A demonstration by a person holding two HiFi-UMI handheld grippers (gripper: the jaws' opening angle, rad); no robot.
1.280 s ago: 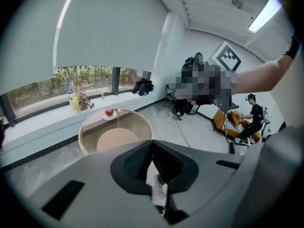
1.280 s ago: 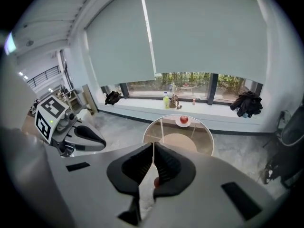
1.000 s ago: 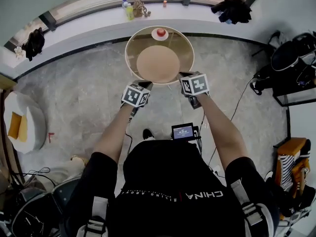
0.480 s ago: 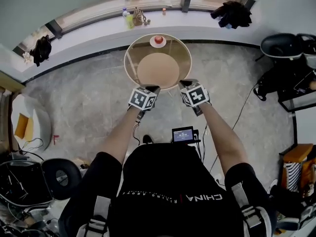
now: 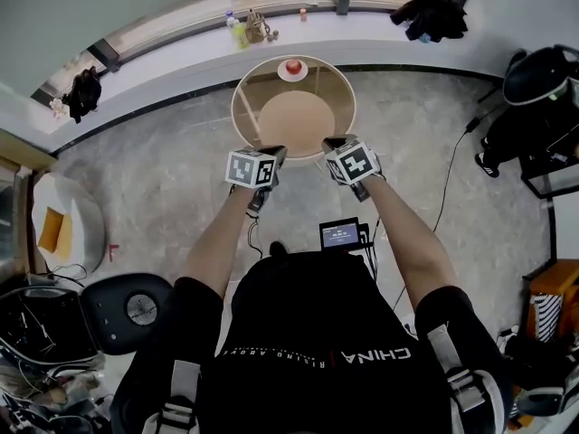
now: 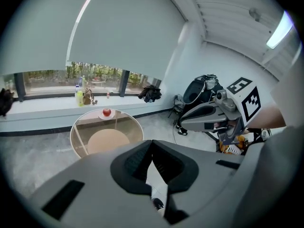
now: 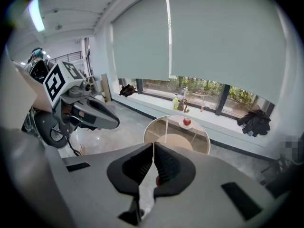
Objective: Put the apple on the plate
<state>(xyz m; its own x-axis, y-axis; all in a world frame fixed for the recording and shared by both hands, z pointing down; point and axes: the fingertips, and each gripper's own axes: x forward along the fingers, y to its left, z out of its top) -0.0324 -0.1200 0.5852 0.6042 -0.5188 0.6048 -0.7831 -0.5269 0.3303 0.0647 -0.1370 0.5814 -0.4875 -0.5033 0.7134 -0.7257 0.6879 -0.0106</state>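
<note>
A red apple [image 5: 292, 65] sits on a small white plate [image 5: 281, 75] at the far edge of a round glass table [image 5: 239, 107]. The left gripper view shows the apple [image 6: 106, 112] far ahead, and so does the right gripper view, where the apple [image 7: 186, 121] looks small. My left gripper [image 5: 279, 155] and right gripper [image 5: 332, 142] hover side by side at the table's near rim, well short of the apple. Seen along its own jaws, the left gripper [image 6: 152, 144] is shut with nothing in it. The right gripper [image 7: 153, 145] is shut and empty too.
A window ledge [image 5: 163, 48] behind the table carries bottles [image 5: 238, 31] and a dark garment [image 5: 432, 14]. A black chair [image 5: 136, 310] stands at the lower left, dark bags [image 5: 541, 80] at the right, a white seat [image 5: 68, 224] at the left. Cables run across the stone floor.
Both grippers have drifted a little along the table's near rim, and the left one has risen slightly. The head view has swung. The apple stays on its plate.
</note>
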